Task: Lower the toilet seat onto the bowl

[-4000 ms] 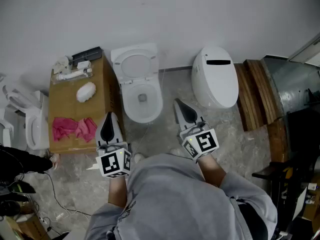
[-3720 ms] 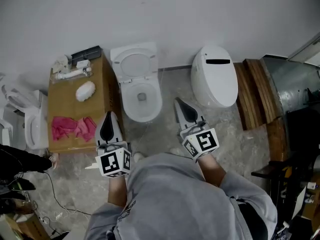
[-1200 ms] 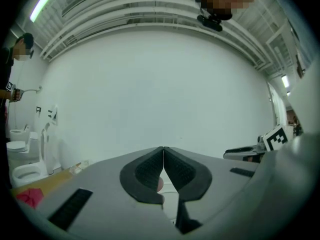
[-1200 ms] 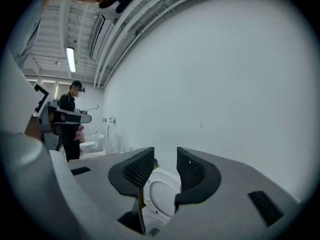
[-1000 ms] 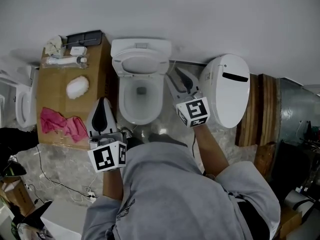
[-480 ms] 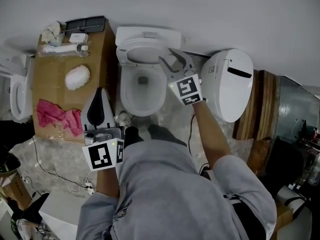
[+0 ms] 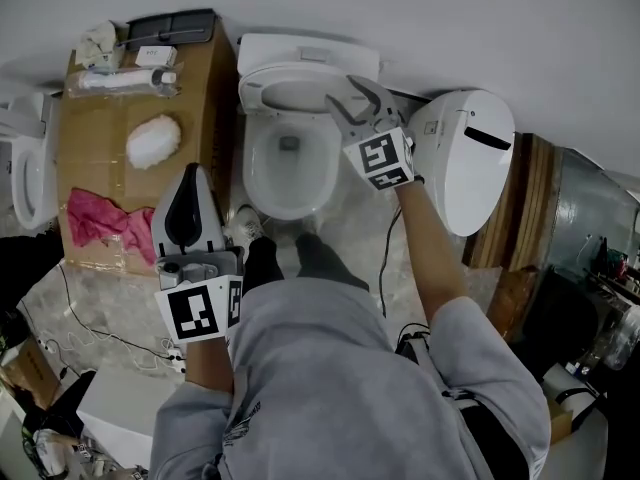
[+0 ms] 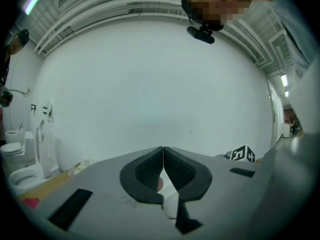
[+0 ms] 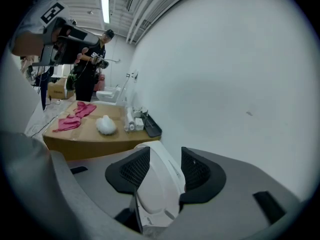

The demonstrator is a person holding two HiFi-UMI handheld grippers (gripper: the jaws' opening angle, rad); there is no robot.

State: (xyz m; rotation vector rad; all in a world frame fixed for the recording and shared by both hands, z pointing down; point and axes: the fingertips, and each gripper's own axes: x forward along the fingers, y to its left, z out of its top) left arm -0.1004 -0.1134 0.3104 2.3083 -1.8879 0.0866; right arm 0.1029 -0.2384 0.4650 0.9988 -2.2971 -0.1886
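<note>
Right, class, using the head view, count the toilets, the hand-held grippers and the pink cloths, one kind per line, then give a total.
Toilets: 3, namely left toilet, middle toilet, right toilet
Hand-held grippers: 2, namely left hand-held gripper, right hand-held gripper
Pink cloth: 1
Total: 6

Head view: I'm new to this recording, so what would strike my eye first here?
The right gripper, its jaws just opened wider, straddles the raised toilet seat at top centre, not clamping it. The left gripper hangs shut at lower left, and a closed-lid toilet stands to the right.
</note>
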